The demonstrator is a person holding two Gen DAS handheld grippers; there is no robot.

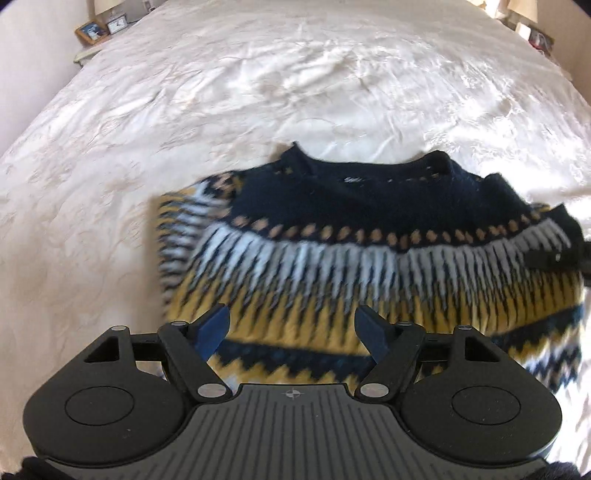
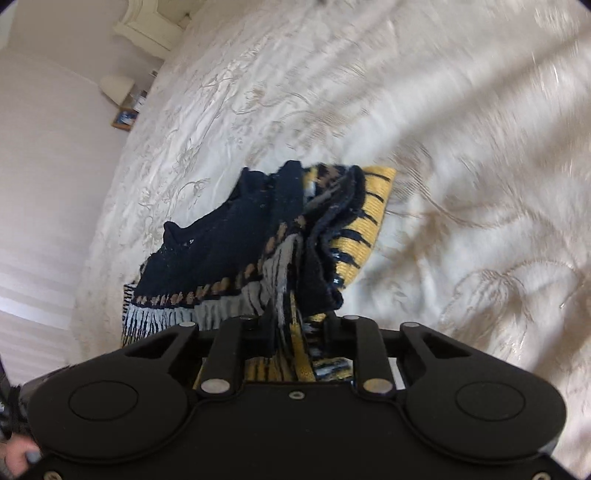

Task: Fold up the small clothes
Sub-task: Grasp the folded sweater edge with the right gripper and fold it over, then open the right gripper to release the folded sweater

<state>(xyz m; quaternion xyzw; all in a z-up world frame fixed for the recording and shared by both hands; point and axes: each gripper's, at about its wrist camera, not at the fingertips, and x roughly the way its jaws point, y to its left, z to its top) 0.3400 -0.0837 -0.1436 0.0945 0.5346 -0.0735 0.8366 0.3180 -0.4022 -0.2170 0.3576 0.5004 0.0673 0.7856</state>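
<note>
A small knit sweater (image 1: 369, 236), navy at the neck with white, yellow and tan bands, lies on the bed with its neck away from me. My left gripper (image 1: 291, 325) is open and empty, its blue-padded fingers (image 1: 212, 328) spread just above the sweater's lower yellow band. My right gripper (image 2: 291, 321) is shut on a bunched side of the sweater (image 2: 258, 240) and lifts it off the bedspread; its fingertips are buried in the fabric. The right gripper also shows at the right edge of the left wrist view (image 1: 554, 258).
A cream embroidered bedspread (image 1: 258, 92) covers the bed all around. A bedside table with a picture frame (image 1: 92, 31) and a clock stands at the far left corner. A lamp (image 2: 116, 86) and a pale wall lie to the left in the right wrist view.
</note>
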